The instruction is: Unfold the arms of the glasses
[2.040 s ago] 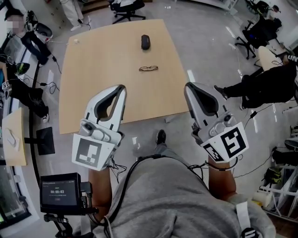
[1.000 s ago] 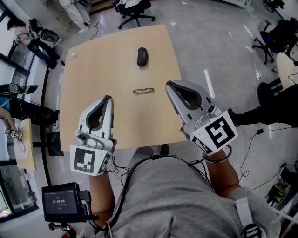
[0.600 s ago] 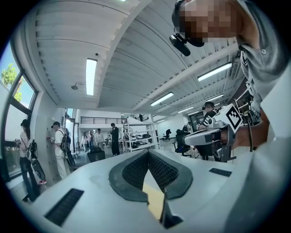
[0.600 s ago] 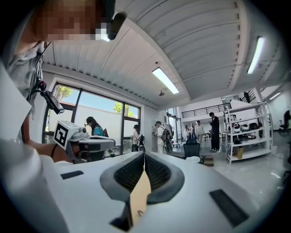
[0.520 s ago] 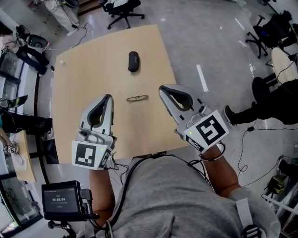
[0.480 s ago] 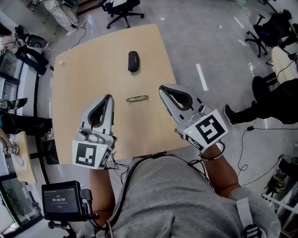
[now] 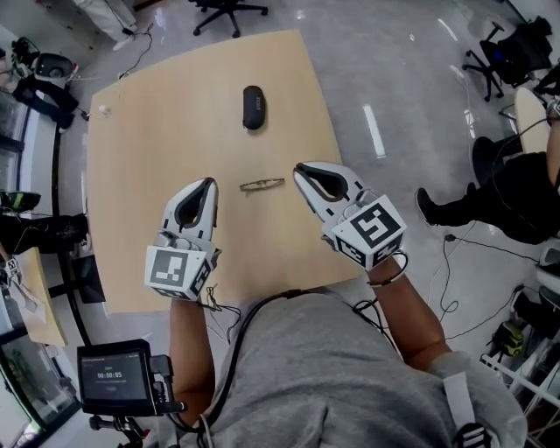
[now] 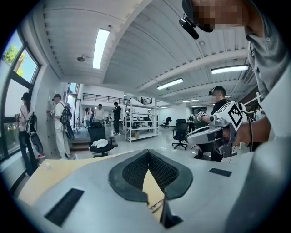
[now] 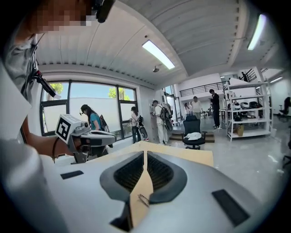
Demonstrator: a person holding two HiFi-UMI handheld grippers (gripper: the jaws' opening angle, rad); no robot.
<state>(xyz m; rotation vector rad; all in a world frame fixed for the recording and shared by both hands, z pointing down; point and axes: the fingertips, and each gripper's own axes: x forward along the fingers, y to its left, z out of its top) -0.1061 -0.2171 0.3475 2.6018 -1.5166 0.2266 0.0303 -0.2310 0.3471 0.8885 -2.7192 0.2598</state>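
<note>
The folded thin-framed glasses (image 7: 262,185) lie on the wooden table (image 7: 157,131), about mid-table. My left gripper (image 7: 210,182) hovers just left of them, its jaws closed tip to tip with nothing held. My right gripper (image 7: 300,169) hovers just right of them, also shut and empty. The glasses lie between the two tips, touched by neither. In the left gripper view the glasses (image 8: 157,207) show through the gap below the meeting tips (image 8: 148,152). In the right gripper view the glasses (image 9: 143,199) show the same way under the tips (image 9: 145,152).
A black oblong case (image 7: 253,107) lies farther back on the table. A small pale ball (image 7: 104,110) sits near the far left corner. The table's near edge runs just in front of my body. Office chairs (image 7: 219,9) and a seated person (image 7: 516,201) surround the table.
Both grippers have come down and forward over the table and now flank the glasses closely. The glasses and the case have kept their places on the table.
</note>
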